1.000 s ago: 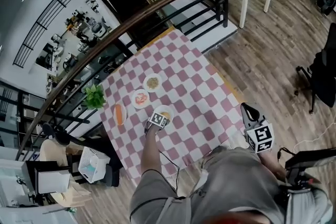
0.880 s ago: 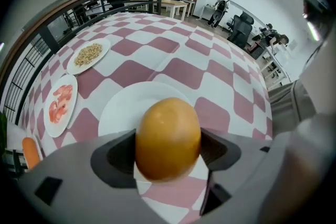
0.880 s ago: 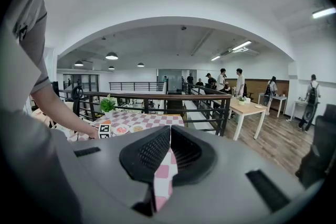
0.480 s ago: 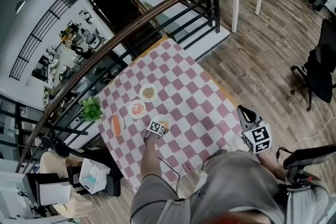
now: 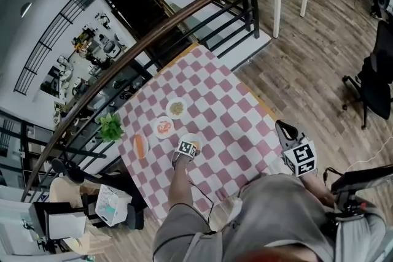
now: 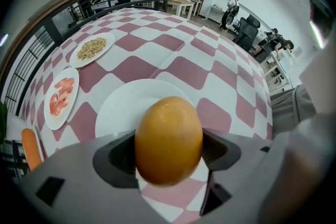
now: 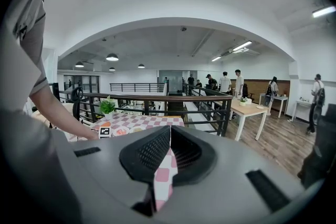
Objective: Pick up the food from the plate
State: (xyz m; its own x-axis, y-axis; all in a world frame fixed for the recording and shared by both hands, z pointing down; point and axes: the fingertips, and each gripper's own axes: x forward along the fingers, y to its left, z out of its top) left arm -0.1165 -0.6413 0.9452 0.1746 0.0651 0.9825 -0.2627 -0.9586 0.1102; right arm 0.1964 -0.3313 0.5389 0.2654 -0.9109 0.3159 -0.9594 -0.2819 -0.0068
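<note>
Pink-and-white checked tablecloth (image 5: pixel 227 113), beside a mezzanine railing.
Left gripper (image 6: pixel 169 148): jaws wide, pads pressed on an orange-yellow egg-shaped food (image 6: pixel 169 136), over its white plate (image 6: pixel 118 107).
Right gripper (image 7: pixel 169 155): jaws together, empty, off the table.
Step, judged: grasp made. Next: steady lift clear of the plate.

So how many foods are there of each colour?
Orange: 2, the round food and the long food
Pink: 1, the slices
Tan: 1, the grains
Total: 4
</note>
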